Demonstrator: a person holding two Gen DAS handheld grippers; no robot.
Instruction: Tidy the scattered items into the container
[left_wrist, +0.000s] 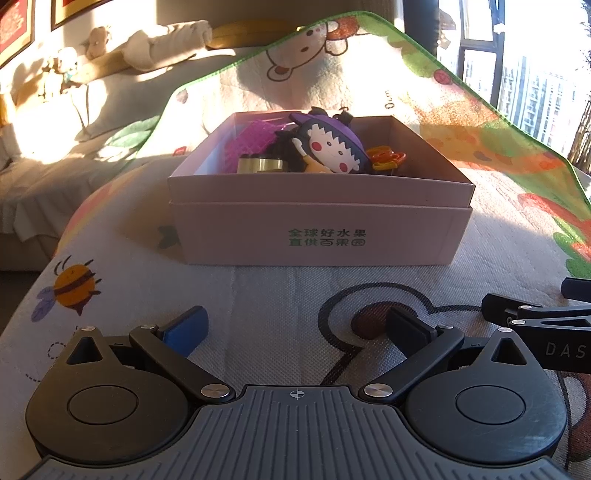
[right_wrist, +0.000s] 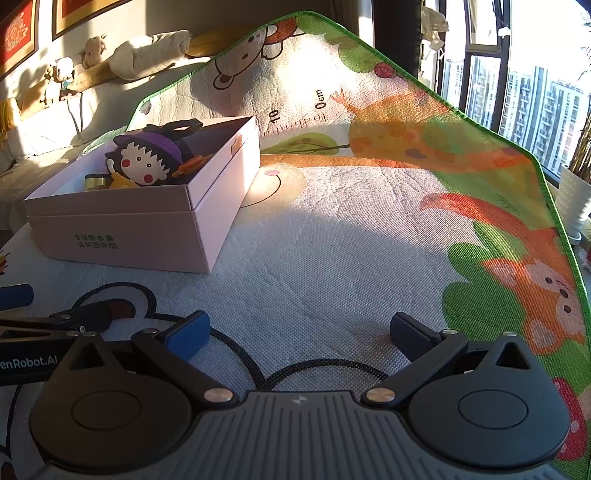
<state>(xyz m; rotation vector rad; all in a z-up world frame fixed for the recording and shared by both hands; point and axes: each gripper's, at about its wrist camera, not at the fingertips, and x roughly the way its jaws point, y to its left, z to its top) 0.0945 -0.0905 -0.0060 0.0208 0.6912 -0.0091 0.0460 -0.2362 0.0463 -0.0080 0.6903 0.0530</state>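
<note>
In the left wrist view, a bee drawing (left_wrist: 74, 286) is showing at the left edge of the play mat (left_wrist: 277, 295). The left gripper (left_wrist: 295, 328) is sitting low in the frame over the mat, its two fingers spread wide apart and gripping nothing. Straight ahead, in the middle of the frame, a pink box (left_wrist: 317, 225) is standing on the mat with green printed characters on its near wall. Inside it, from left to right, a purple mesh piece (left_wrist: 251, 142), a small metal tin (left_wrist: 260, 165), a doll with a purple hat (left_wrist: 328, 142) and an orange clip (left_wrist: 388, 157) are lying together. At the right edge, part of the right gripper (left_wrist: 535, 314) is poking into the frame.

In the right wrist view, the box is sitting at the upper left of the frame, the doll leaning inside it. The right gripper is hovering at the bottom centre over bare mat, its fingers also spread wide and gripping nothing. Windows (right_wrist: 535, 92) are filling the upper right.
</note>
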